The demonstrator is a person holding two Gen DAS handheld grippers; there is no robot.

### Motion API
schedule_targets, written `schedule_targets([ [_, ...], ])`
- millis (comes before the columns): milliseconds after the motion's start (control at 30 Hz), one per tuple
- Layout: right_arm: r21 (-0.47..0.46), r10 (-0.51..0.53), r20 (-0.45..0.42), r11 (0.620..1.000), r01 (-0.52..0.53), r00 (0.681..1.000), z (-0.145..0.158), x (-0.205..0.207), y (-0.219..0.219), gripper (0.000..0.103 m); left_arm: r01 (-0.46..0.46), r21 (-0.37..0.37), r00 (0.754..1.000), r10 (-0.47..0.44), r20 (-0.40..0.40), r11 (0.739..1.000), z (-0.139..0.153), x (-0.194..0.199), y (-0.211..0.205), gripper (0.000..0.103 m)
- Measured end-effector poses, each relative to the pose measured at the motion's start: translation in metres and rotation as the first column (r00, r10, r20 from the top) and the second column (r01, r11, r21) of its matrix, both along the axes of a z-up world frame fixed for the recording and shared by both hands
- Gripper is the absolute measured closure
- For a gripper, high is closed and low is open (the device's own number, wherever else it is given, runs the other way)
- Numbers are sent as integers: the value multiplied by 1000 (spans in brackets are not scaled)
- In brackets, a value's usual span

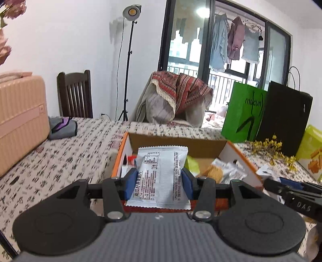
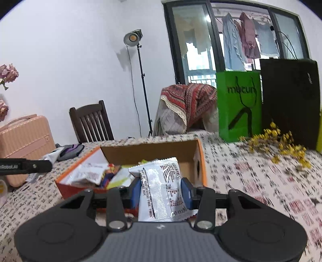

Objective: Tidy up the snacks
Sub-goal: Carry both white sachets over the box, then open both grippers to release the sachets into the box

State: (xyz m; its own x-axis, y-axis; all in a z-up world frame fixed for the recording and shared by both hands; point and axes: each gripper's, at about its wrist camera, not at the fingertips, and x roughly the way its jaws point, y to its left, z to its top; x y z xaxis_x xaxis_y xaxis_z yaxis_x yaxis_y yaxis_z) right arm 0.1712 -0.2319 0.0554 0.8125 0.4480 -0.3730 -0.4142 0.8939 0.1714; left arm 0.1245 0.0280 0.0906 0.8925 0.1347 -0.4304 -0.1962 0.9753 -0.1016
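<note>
Snacks: 2 silver-white packets in grip, the rest heaped in open cardboard box [image 1: 177,144] with orange outer walls, on the patterned tablecloth [image 1: 66,153].

Left gripper [image 1: 160,177]: blue pads clamped on both side edges of white snack packet [image 1: 161,173]. Packet upright, printed back facing camera, held just above near edge of box. Serrated bottom seam hanging below the fingers.

Right gripper [image 2: 160,191]: pads pressed together on crinkled silver packet [image 2: 163,191], text sideways, foil buckled between the fingers. Held above near right corner of box [image 2: 149,150].

Inside box, left wrist view: green packet [image 1: 192,166], packet showing a golden biscuit [image 1: 214,171], red-and-white item at left wall. More loose packets piled at left side in right wrist view.

Each gripper's black arm visible at edge of other view: right one at far right [image 1: 291,191], left one at far left [image 2: 26,165].

Table surroundings: pink suitcase [image 1: 20,121] at left, grey pouch [image 1: 62,128] beside it, green paper bag [image 1: 243,112] and black paper bag [image 1: 285,119] at right, yellow dried flowers [image 1: 271,149] lying in front of bags. Dark wooden chair [image 1: 74,94] and lamp on stand [image 1: 131,12] behind table.
</note>
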Motion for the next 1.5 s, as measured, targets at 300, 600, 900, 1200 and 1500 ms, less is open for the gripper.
schedule_targets([
  [300,-10,5,28,1000,-4,1000,25,41,35,61,-24,15,1000,24,-13,1000,8,57,-7,54],
  [600,-44,-45,-14,998,44,999,21,100,62,61,-76,31,997,77,-28,997,2,109,-1,54],
  [900,-67,-75,-71,995,71,995,2,134,75,58,-103,58,992,106,-63,993,-12,145,8,54],
  [1200,-54,-80,-82,996,76,993,-1,129,57,0,-135,14,991,135,-2,991,-16,130,20,0],
  [1500,-20,-67,-81,998,65,994,0,109,44,0,-114,23,993,114,12,993,-12,108,15,0],
])
